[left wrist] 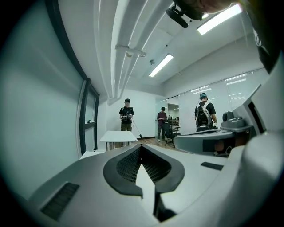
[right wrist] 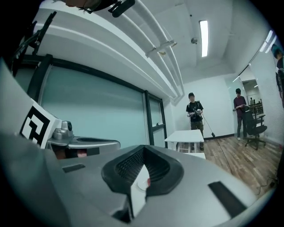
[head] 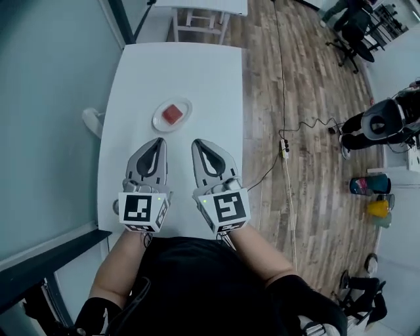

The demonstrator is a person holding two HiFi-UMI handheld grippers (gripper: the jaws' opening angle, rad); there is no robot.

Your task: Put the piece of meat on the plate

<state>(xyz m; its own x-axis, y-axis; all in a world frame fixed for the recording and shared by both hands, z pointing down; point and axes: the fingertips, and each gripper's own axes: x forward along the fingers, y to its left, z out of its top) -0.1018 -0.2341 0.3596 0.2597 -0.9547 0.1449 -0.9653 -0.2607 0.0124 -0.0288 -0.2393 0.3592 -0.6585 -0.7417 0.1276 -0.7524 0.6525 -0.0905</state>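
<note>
A red piece of meat [head: 172, 114] lies on a small white plate [head: 157, 120] in the middle of the white table [head: 197, 72]. Both grippers hang side by side over the table's near part, short of the plate and apart from it. My left gripper [head: 157, 140] has its jaws together with nothing in them, and its tips meet in its own view [left wrist: 141, 146]. My right gripper [head: 198, 142] is shut and empty too [right wrist: 143, 147]. Through the slit under its tips I glimpse the plate [right wrist: 140, 184] and a bit of the meat [right wrist: 147, 181].
A glass wall [head: 52, 98] runs along the table's left side. Wooden floor with a cable and power strip [head: 285, 149] lies to the right. A second white table [head: 200, 13] stands beyond the far end. Several people [left wrist: 127, 114] stand far off in the room.
</note>
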